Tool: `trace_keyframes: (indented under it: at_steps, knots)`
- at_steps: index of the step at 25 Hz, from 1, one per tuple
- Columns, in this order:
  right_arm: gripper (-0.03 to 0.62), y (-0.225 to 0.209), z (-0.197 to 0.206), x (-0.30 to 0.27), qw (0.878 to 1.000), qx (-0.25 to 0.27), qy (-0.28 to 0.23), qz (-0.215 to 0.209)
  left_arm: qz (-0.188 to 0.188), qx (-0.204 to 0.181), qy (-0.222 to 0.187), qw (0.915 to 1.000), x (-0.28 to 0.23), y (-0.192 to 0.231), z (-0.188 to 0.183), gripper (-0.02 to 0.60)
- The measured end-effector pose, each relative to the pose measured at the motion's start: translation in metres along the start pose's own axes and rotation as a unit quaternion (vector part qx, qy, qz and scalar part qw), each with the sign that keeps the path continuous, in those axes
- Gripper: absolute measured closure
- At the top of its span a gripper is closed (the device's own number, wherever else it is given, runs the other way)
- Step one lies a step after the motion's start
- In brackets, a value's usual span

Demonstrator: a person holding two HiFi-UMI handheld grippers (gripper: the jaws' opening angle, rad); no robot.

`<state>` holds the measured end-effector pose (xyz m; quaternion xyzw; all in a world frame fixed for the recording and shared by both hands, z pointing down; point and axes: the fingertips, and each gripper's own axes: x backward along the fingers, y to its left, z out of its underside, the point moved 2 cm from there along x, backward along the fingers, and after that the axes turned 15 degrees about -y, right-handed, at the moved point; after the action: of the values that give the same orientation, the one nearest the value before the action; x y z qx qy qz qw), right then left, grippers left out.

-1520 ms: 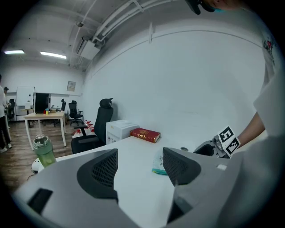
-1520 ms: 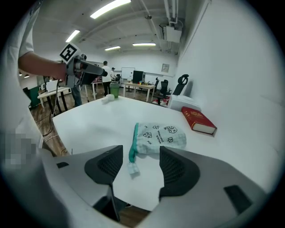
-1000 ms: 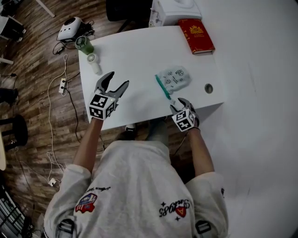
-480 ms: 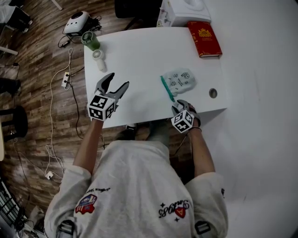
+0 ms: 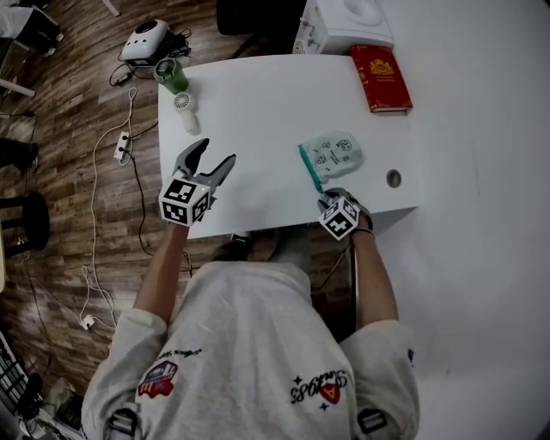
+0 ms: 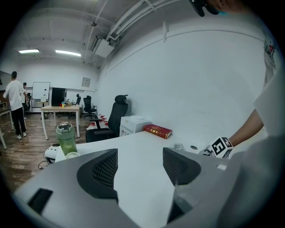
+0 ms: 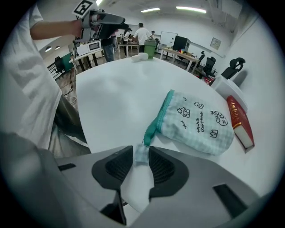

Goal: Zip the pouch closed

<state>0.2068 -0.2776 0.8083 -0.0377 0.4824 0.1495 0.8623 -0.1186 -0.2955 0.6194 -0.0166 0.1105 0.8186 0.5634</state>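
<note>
A pale green checked pouch lies on the white table, its teal zipper along the left edge. In the right gripper view, a small fabric tab at the zipper's near end sits between the jaws of my right gripper. Those jaws have just been closing around the tab, and a thin gap still shows beside it. My left gripper hovers open and empty over the table's left part, well away from the pouch.
A red book lies at the far right corner beside a white box. A green bottle and a small white fan stand at the far left corner. A round cable hole sits right of the pouch.
My right gripper has dropped and tipped down over the zipper's near end, and its jaws have narrowed around the tab. My left gripper has drifted slightly and stays open.
</note>
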Motion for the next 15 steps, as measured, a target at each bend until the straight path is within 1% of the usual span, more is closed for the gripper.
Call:
trace_keyframes:
  at_steps: [6,13,15]
  knots:
    - [0.476,-0.002,0.006,0.003,0.999,-0.012,0.020,-0.025,-0.005,0.004,0.001,1.0000,0.003,0.004,0.002,0.278]
    - [0.473,-0.007,0.012,0.006,0.999,-0.024,0.021,-0.025,-0.008,0.009,0.007,0.9999,0.007,0.006,0.007,0.278]
    - [0.482,-0.005,0.013,0.006,0.999,-0.024,0.022,-0.024,-0.006,0.010,0.007,0.9999,0.006,0.005,0.008,0.278]
